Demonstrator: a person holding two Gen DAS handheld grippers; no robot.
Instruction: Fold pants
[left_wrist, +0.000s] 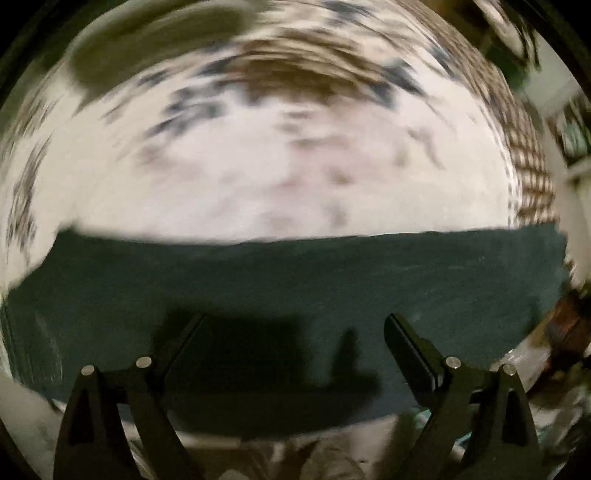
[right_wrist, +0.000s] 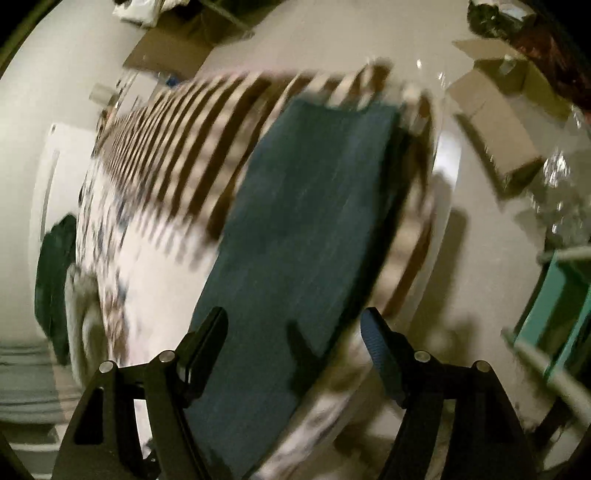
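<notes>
Item: dark teal-green pants (right_wrist: 306, 229) of soft knit-looking cloth, lying flat as one long narrow band on a bed. Condition: apparently already folded lengthwise, one leg over the other, judging by the single straight strip with clean long edges; individual layers cannot be made out through the motion blur.

Location: on the bed cover (left_wrist: 295, 184), a white fabric with blue-grey and brown floral blotches in the middle and a brown-and-white striped or checked border toward one side. In the right wrist view the band runs close to the edge of the bed, with pale floor beyond.

Left hand-held gripper (left_wrist: 295, 347): jaws spread wide, nothing between them, poised over the pants (left_wrist: 295, 280) and throwing its shadow on the cloth. Contact with the fabric is not evident.

Right hand-held gripper (right_wrist: 295, 343): jaws also apart, empty, above one end of the band near the bed's edge.

Progress, as judged: the lengthwise fold looks complete and released. Remaining: crosswise folds to shorten the long strip into a compact packet, then smoothing. Neither end is gripped at present, so the next fold is not yet begun.

Other items noted: brown cardboard boxes (right_wrist: 495, 122) on the floor; a teal-coloured frame (right_wrist: 554, 317) at the right.
</notes>
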